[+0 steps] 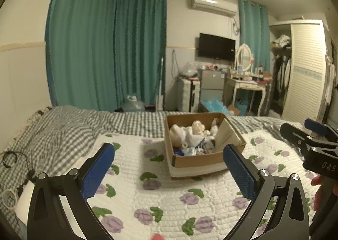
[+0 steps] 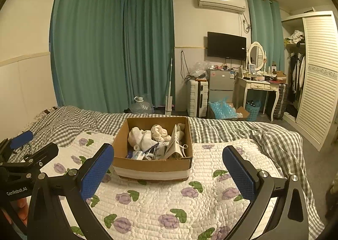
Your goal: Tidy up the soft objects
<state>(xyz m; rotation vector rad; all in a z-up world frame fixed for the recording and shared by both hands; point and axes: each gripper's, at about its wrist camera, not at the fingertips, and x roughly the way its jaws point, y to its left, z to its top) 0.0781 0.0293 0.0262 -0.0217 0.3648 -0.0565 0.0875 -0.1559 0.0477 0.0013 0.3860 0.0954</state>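
Open brown cardboard box on white quilted blanket with purple flowers, mid-bed, far of both grippers. Inside: cream and white soft cloth items, jumbled, plus folded paper leaning at right. Left gripper spread wide, empty, near box front. Right gripper likewise apart, empty. Grey checked sheet beyond, under blanket.
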